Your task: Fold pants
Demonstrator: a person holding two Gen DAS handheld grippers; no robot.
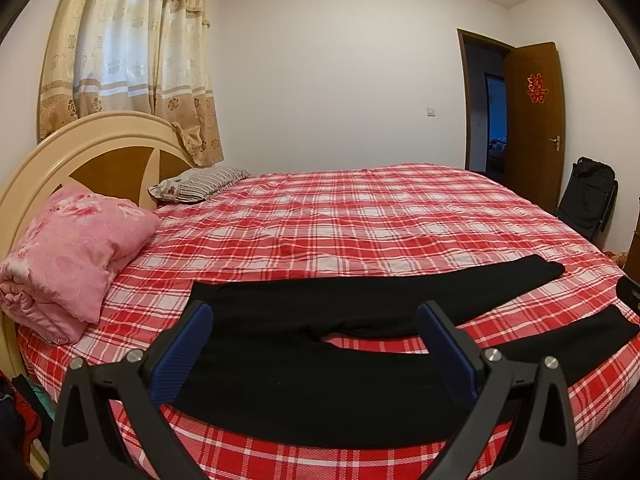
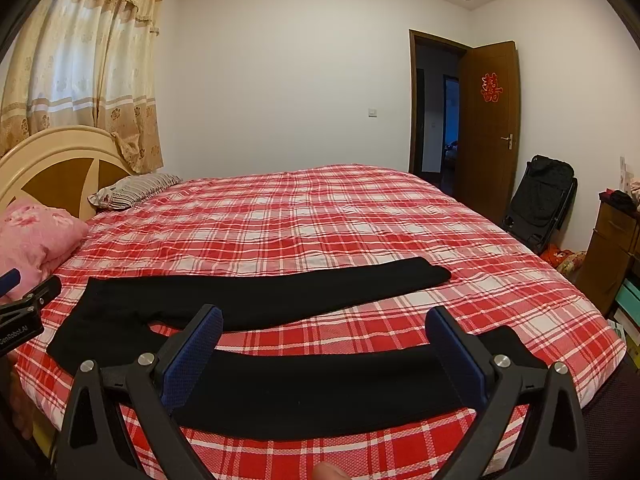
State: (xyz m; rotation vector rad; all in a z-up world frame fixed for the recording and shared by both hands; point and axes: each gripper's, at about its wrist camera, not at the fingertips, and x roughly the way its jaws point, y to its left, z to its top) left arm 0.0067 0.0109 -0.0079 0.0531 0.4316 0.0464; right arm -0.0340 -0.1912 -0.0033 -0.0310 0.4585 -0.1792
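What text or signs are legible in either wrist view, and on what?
"囍": red paper double-happiness cutout on the open brown wooden door, seen in both views.
"GenRobot.AI": white print, first letter cut off, on the black left gripper body at the edge of the right wrist view.
Nothing else readable; the white wall switch shows no marking.
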